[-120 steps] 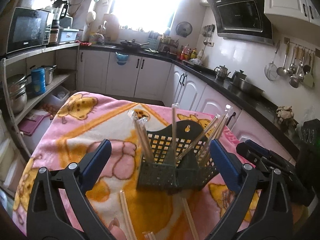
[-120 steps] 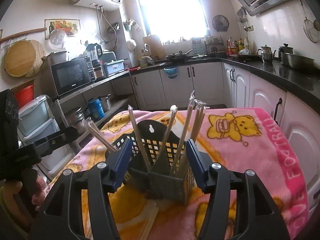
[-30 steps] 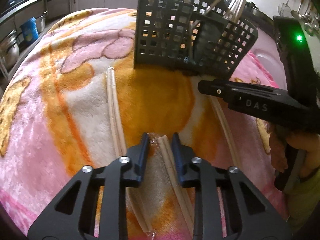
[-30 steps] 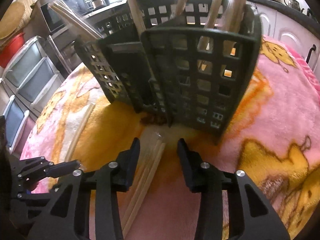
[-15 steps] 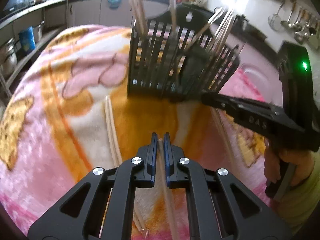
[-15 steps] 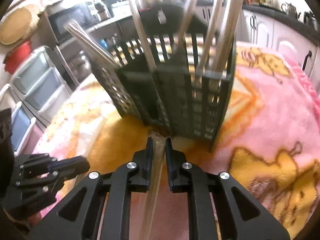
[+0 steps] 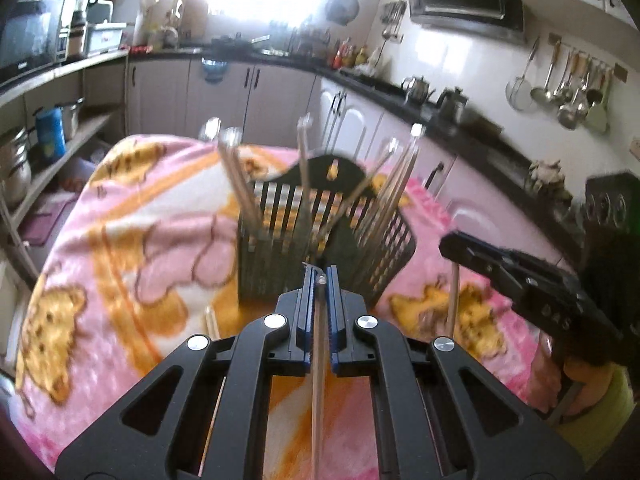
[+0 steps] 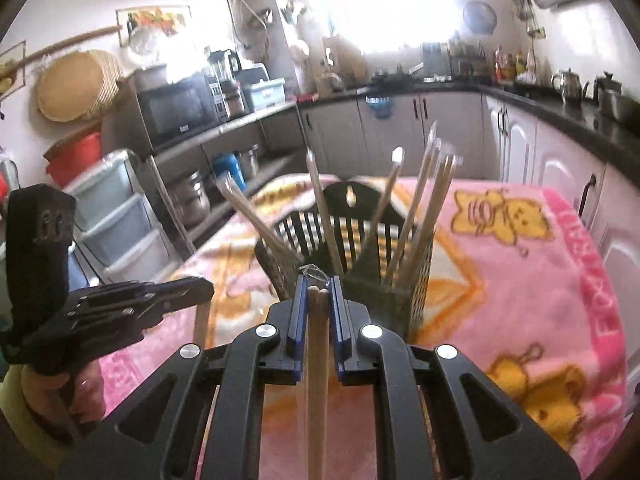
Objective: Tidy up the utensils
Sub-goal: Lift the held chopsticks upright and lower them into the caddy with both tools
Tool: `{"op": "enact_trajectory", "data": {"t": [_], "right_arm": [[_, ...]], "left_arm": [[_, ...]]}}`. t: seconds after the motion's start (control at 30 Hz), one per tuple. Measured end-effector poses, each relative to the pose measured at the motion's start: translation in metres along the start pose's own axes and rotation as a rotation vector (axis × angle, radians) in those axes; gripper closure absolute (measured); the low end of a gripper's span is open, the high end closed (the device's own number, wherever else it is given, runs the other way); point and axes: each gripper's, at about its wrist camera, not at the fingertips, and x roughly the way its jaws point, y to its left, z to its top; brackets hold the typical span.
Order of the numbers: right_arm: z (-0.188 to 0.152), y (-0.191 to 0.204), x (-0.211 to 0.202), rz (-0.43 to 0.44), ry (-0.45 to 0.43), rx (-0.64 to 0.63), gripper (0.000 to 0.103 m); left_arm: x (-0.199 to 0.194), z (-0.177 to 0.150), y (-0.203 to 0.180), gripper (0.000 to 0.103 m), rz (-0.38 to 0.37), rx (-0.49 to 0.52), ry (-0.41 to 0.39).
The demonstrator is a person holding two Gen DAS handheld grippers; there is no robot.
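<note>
A dark slatted utensil basket [image 7: 320, 236] stands on the pink cartoon blanket [image 7: 132, 240] and holds several wrapped chopstick pairs upright. My left gripper [image 7: 319, 280] is shut on one wrapped chopstick pair [image 7: 318, 360], lifted above the blanket just in front of the basket. My right gripper [image 8: 318, 284] is shut on another wrapped chopstick pair [image 8: 318, 360], also lifted, with the basket [image 8: 352, 248] just ahead. Each gripper shows in the other's view, the right one [image 7: 520, 276] with its pair hanging down, the left one [image 8: 132, 300] likewise.
More chopsticks [image 7: 212, 322] lie on the blanket left of the basket. Kitchen counters, cabinets [image 7: 280, 96] and a shelf with pots [image 7: 16, 168] surround the table. Plastic drawers [image 8: 116, 216] stand at the left in the right wrist view.
Both grippers closed on chopstick pairs that lay on the blanket and have risen, lifting the pairs off it. The basket now sits lower and farther in both views.
</note>
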Motion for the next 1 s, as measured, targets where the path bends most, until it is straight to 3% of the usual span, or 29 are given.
{"op": "enact_trajectory", "data": {"t": [0.43, 0.7, 1.0], "right_arm": [[0.058, -0.003, -0.041, -0.013, -0.190, -0.012, 0.092], [0.094, -0.013, -0.042, -0.037, -0.273, -0.005, 0.092], [0.127, -0.029, -0.027, -0.080, -0.339, 0.027, 0.092]], "left_arm": [[-0.027, 0.075, -0.028, 0.102, -0.023, 0.058, -0.157], [-0.025, 0.121, -0.042, 0.102, -0.024, 0.086, -0.226], [-0.007, 0.147, -0.044, 0.102, -0.007, 0.081, -0.271]]}}
